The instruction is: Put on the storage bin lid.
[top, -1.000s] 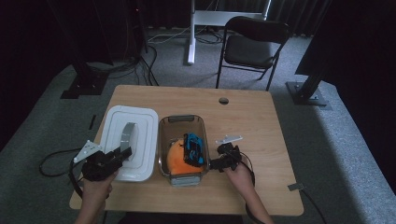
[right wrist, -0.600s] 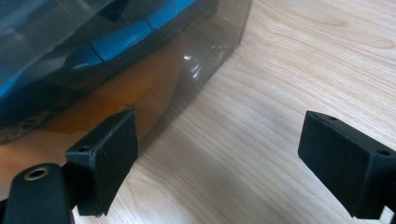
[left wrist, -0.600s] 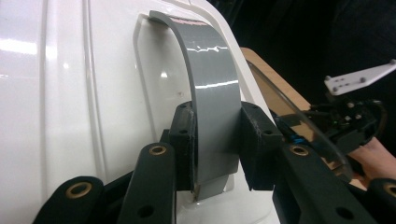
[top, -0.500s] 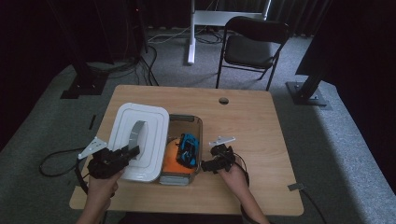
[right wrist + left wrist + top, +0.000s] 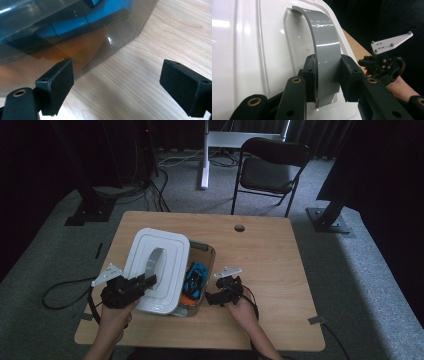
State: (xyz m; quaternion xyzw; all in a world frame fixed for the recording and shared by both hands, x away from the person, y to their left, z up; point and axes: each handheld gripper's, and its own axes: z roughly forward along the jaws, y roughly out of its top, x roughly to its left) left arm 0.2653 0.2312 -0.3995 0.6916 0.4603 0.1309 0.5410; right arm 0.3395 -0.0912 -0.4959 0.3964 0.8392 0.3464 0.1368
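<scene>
High view is showing a person at a wooden table (image 5: 280,270), a two-jaw tool in each hand. Left gripper (image 5: 142,282) is clamping the grey arched handle (image 5: 155,262) of a white lid (image 5: 160,251), its pads pressing on both edges of that handle in the left gripper view (image 5: 328,77). This lid is lying tilted over the left part of a clear plastic bin (image 5: 207,254), covering much of it. Inside the bin a blue toy car (image 5: 195,277) is sitting on something orange (image 5: 186,300). Right gripper (image 5: 214,296) is resting just beside the bin's right wall, its jaws standing wide apart with nothing between them; in the right gripper view (image 5: 112,87) one pad is sitting close against the bin's wall (image 5: 75,40).
</scene>
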